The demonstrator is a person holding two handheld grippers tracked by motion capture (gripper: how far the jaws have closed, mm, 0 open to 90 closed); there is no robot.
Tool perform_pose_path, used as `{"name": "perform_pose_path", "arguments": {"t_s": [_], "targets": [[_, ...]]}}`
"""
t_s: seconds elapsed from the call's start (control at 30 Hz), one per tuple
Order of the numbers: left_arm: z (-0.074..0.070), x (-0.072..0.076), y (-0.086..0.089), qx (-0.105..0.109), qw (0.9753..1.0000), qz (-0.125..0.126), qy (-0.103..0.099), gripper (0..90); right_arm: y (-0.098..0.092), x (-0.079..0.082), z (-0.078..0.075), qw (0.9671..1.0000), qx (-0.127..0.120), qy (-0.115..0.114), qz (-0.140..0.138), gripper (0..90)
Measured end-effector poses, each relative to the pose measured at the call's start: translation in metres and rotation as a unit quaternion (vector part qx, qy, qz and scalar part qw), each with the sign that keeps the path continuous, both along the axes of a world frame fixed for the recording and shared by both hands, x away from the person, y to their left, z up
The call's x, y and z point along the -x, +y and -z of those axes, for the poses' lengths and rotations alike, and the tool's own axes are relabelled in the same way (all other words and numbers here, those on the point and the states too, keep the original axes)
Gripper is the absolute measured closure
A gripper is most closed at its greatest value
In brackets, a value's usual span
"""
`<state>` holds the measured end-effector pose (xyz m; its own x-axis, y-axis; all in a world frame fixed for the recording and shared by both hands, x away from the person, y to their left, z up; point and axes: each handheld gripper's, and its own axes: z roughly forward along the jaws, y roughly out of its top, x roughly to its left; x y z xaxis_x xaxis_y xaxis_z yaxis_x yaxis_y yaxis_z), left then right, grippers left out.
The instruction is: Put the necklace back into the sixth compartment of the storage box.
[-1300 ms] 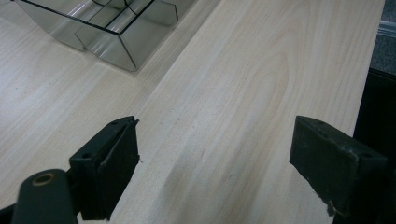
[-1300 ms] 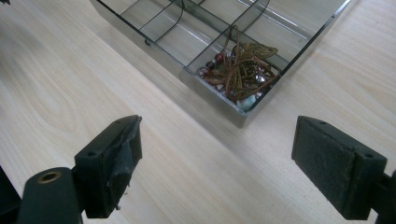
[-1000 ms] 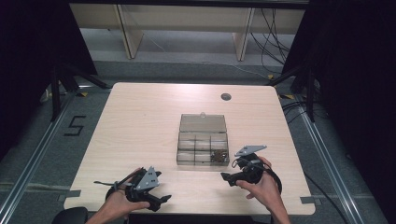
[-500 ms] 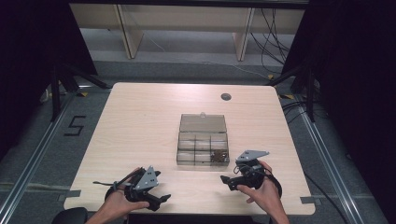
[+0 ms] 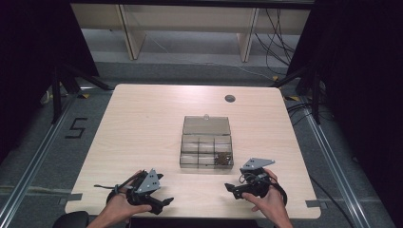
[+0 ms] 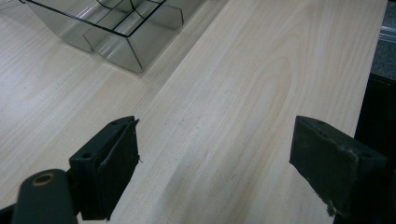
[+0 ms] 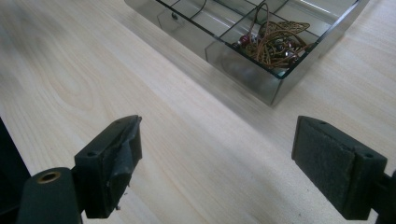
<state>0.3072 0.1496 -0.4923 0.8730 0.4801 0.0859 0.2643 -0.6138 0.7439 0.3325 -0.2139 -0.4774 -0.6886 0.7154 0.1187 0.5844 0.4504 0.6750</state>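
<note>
A light wooden table (image 5: 142,123) is seen in the high view, its near edge running along the lower part of the frame and its far edge across the upper middle. A clear compartment box (image 5: 206,148) is placed slightly right of centre, its lid laid open toward the top of the frame. A tangle of brown jewellery (image 5: 221,160) is held in the lower right compartment; the other compartments are too small to read there. A small round hole (image 5: 230,98) is set in the tabletop toward the upper right, well apart from the box. The left gripper (image 5: 159,202) is held at the lower left, close to the near edge, with bare wood between it and the box. The right gripper (image 5: 233,190) is held at the lower right, near the box's lower right corner but apart from it. In the left gripper view, the left gripper (image 6: 215,163) is shown with its jaws spread wide, nothing between them, over bare wood; a box corner (image 6: 126,46) lies at the upper left of the frame, and the table edge cuts down the right side. In the right gripper view, the right gripper (image 7: 217,161) is likewise spread wide and empty; the box (image 7: 261,88) sits at the upper centre, the jewellery (image 7: 275,42) in its nearest corner compartment, and open tabletop separates jaws and box wall.
</note>
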Motion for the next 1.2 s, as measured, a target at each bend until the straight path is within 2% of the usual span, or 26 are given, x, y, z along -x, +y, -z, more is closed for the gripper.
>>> {"name": "perform_pose_path", "arguments": {"t_s": [0.03,0.07,0.13,0.2,0.23,0.27,0.3,0.33,0.37,0.4,0.43,0.47,0.5,0.6,0.63,0.67,0.7,0.77,0.8,0.83,0.87,0.9,1.0,1.03,1.2], "targets": [[0.0,0.0,0.0,-0.001,1.0,-0.005,0.003,15.1,0.0,0.0,0.002,0.9999,-0.006,-0.008,-0.003,16.9],[0.0,0.0,0.0,-0.004,1.0,-0.006,0.003,15.1,-0.002,0.001,0.001,1.0,-0.001,-0.001,-0.002,16.9],[0.001,0.001,-0.001,0.003,1.0,-0.006,0.006,15.1,-0.002,0.002,0.003,0.9999,-0.007,-0.006,0.006,16.9],[0.0,0.001,0.0,0.003,1.0,-0.004,0.007,15.1,-0.004,0.004,0.003,1.0,-0.005,-0.002,0.002,16.9],[0.0,0.001,0.0,-0.001,1.0,-0.001,0.004,15.1,-0.003,0.004,0.006,0.9998,-0.02,-0.01,0.002,16.9],[0.001,0.001,0.0,0.002,1.0,-0.004,0.007,15.1,-0.004,0.005,0.006,0.9999,-0.008,-0.011,0.002,17.0],[0.001,0.001,0.0,0.002,1.0,-0.004,0.007,15.1,-0.004,0.007,0.004,1.0,-0.002,0.004,0.008,17.2],[0.0,0.001,0.0,-0.002,1.0,0.0,-0.002,15.1,-0.003,0.007,0.007,0.9998,-0.015,-0.01,0.006,17.4],[0.001,0.002,0.0,0.003,1.0,-0.008,0.005,15.1,-0.005,0.007,0.006,0.9999,0.0,-0.011,-0.002,17.5],[0.001,0.002,0.0,0.003,1.0,-0.008,0.005,15.1,-0.005,0.007,0.006,0.9999,0.0,-0.011,-0.002,17.5],[0.0,0.002,0.001,0.0,1.0,-0.006,0.005,15.1,-0.004,0.009,0.007,0.9998,-0.012,-0.014,0.008,17.5],[0.001,0.002,0.0,0.002,1.0,-0.008,0.004,15.1,-0.005,0.009,0.006,1.0,-0.001,-0.01,0.0,17.5],[0.001,0.002,0.0,0.002,1.0,-0.008,0.004,15.1,-0.006,0.009,0.007,0.9999,0.001,-0.011,-0.004,17.5],[0.0,0.001,0.001,-0.006,1.0,-0.006,0.002,15.1,-0.006,0.011,0.007,0.9999,0.0,-0.014,0.005,17.4],[0.001,0.002,0.0,-0.006,0.9999,-0.01,0.001,15.1,-0.006,0.01,0.007,0.9999,0.002,-0.016,-0.001,17.3],[0.001,0.002,0.0,-0.006,0.9999,-0.009,0.0,15.1,-0.005,0.013,0.009,0.9998,-0.002,-0.016,0.013,17.1],[0.001,0.002,0.001,-0.007,0.9999,-0.009,0.0,15.1,-0.005,0.013,0.01,0.9997,-0.002,-0.023,0.01,17.0],[0.0,0.002,0.001,-0.007,1.0,-0.002,-0.005,15.1,-0.005,0.016,0.007,0.9999,0.0,0.0,0.014,17.0],[0.001,0.002,0.001,-0.005,1.0,-0.003,-0.005,15.1,-0.006,0.016,0.008,0.9999,0.003,-0.006,0.01,17.0],[0.0,0.002,0.001,-0.006,1.0,-0.003,-0.005,15.1,-0.004,0.016,0.011,0.9996,-0.011,-0.021,0.014,17.0],[0.0,0.001,0.001,-0.011,0.9999,-0.003,-0.007,15.1,-0.005,0.017,0.008,0.9999,0.0,-0.009,0.012,17.0],[0.001,0.002,0.001,-0.007,0.9999,-0.011,0.0,15.1,-0.006,0.018,0.009,0.9999,-0.001,-0.01,0.01,17.0],[0.002,0.002,0.0,-0.007,0.9999,-0.008,0.001,15.1,-0.006,0.021,0.009,0.9998,-0.005,-0.006,0.018,16.9],[0.001,0.002,0.0,-0.007,0.9999,-0.007,0.004,15.1,-0.007,0.021,0.009,0.9998,-0.003,-0.017,0.014,16.9],[0.002,0.003,0.0,-0.003,0.9999,-0.01,0.002,15.1,-0.008,0.025,0.01,0.9997,-0.005,-0.018,0.015,16.8]]}}
